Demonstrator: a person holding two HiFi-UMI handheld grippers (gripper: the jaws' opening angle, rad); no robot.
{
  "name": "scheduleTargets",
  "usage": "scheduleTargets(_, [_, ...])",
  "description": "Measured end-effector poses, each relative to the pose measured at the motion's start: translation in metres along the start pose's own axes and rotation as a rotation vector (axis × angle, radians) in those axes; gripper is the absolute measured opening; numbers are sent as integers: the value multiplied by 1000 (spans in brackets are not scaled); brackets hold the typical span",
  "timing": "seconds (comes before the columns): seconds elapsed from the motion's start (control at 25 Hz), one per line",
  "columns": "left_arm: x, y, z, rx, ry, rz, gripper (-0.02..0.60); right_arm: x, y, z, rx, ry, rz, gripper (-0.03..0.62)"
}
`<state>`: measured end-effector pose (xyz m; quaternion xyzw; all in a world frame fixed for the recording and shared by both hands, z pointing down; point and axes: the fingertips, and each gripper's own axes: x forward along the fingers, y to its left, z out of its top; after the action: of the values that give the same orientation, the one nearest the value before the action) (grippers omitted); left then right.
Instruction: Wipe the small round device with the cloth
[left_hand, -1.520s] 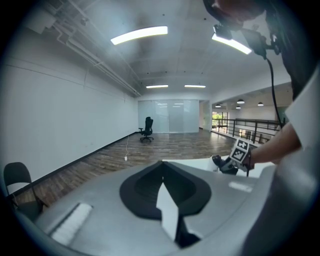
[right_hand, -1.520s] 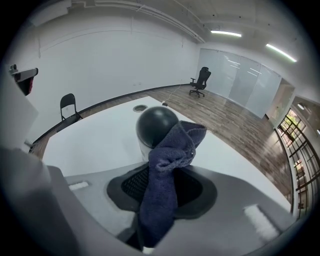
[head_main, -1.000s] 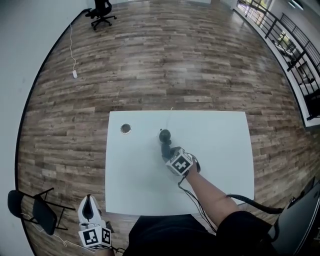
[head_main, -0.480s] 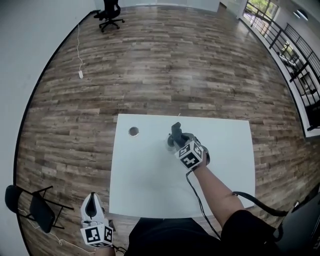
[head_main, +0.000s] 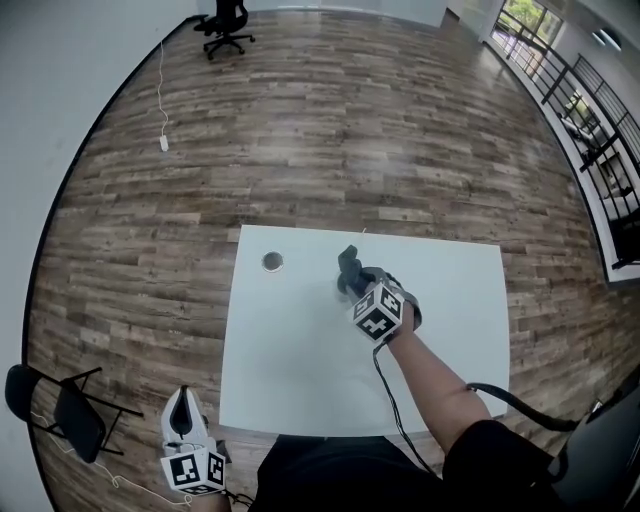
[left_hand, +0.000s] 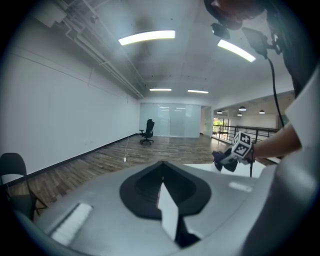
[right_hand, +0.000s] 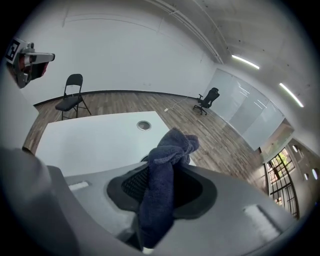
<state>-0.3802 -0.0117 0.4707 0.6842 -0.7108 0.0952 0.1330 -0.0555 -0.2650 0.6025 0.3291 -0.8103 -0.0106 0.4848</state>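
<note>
My right gripper (head_main: 350, 276) is shut on a dark blue cloth (head_main: 347, 264) over the middle of the white table (head_main: 300, 370). The cloth (right_hand: 167, 170) stands bunched up between the jaws and hides their tips. The small round device (head_main: 272, 262), a silvery ring with a dark centre, lies on the table to the left of the cloth, apart from it. The right gripper view shows that device (right_hand: 143, 125) beyond the cloth. My left gripper (head_main: 181, 417) hangs low at the left, off the table's near edge, with its jaws together and nothing in them.
A black folding chair (head_main: 62, 415) stands on the wood floor left of the table. An office chair (head_main: 226, 20) and a cable (head_main: 163, 90) lie far back. A railing (head_main: 575, 90) runs along the right. A black cable (head_main: 500, 398) trails from my right arm.
My right gripper has lifted the cloth slightly off the tabletop and tilted it up, a little farther from me. The left gripper has stayed in place.
</note>
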Motion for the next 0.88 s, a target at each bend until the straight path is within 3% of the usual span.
scheduleTargets(0.44, [6, 0, -1, -10, -4, -21, 8, 0, 15, 13, -56, 14, 20, 123])
scheduleTargets(0.72, [6, 3, -3, -19, -10, -21, 8, 3, 7, -5, -86, 141, -21, 123])
scheduleTargets(0.88, [6, 4, -3, -22, -7, -20, 8, 0, 8, -3, -91, 115, -45, 123])
